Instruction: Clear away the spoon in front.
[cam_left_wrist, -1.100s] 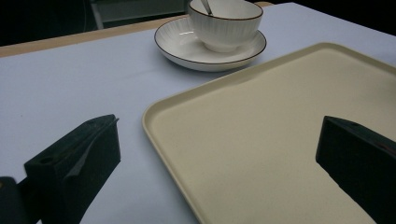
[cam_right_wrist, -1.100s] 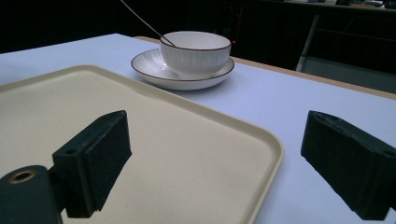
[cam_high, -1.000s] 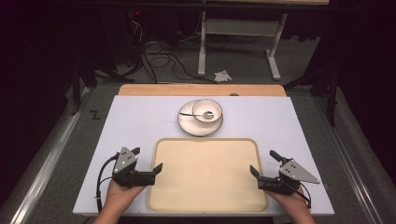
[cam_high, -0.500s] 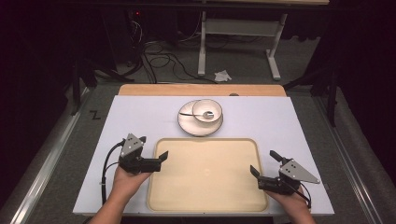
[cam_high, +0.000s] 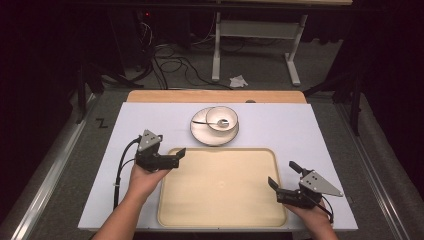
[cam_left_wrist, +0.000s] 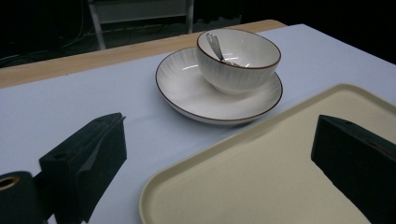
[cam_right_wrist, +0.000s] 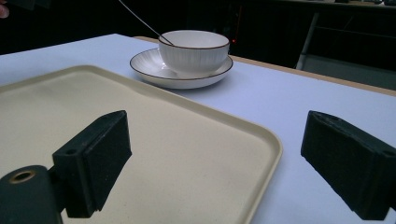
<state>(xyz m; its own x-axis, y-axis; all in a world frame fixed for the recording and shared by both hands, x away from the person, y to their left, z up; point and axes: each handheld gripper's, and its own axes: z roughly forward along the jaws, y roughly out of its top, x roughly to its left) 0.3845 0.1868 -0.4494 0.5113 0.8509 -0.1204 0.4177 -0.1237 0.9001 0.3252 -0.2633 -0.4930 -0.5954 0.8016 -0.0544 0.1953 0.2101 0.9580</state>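
Note:
A beige tray (cam_high: 220, 200) lies at the near middle of the white tabletop. Behind it stands a white plate (cam_high: 200, 132) with a brown-rimmed bowl (cam_high: 227, 125) on it, and a metal spoon (cam_high: 207, 121) rests in the bowl. My left gripper (cam_high: 177, 157) is open over the tray's far left corner, nothing between its jaws. My right gripper (cam_high: 283, 175) is open at the tray's near right edge, also holding nothing. In the left gripper view (cam_left_wrist: 224, 177) the bowl (cam_left_wrist: 238, 58) and plate (cam_left_wrist: 187, 88) lie ahead. The right gripper view (cam_right_wrist: 219, 163) straddles the tray rim (cam_right_wrist: 266, 140), with the bowl (cam_right_wrist: 194, 49) beyond it.
The white tabletop (cam_high: 320, 130) ends in a wooden strip (cam_high: 215, 96) at the back. Beyond it are dark floor, cables, a white stand (cam_high: 255, 30) and a crumpled paper (cam_high: 238, 81). Bare tabletop lies on both sides of the plate.
My left gripper has moved away from the person and slightly right, from the tray's near left side up to its far left corner. The right gripper has stayed put.

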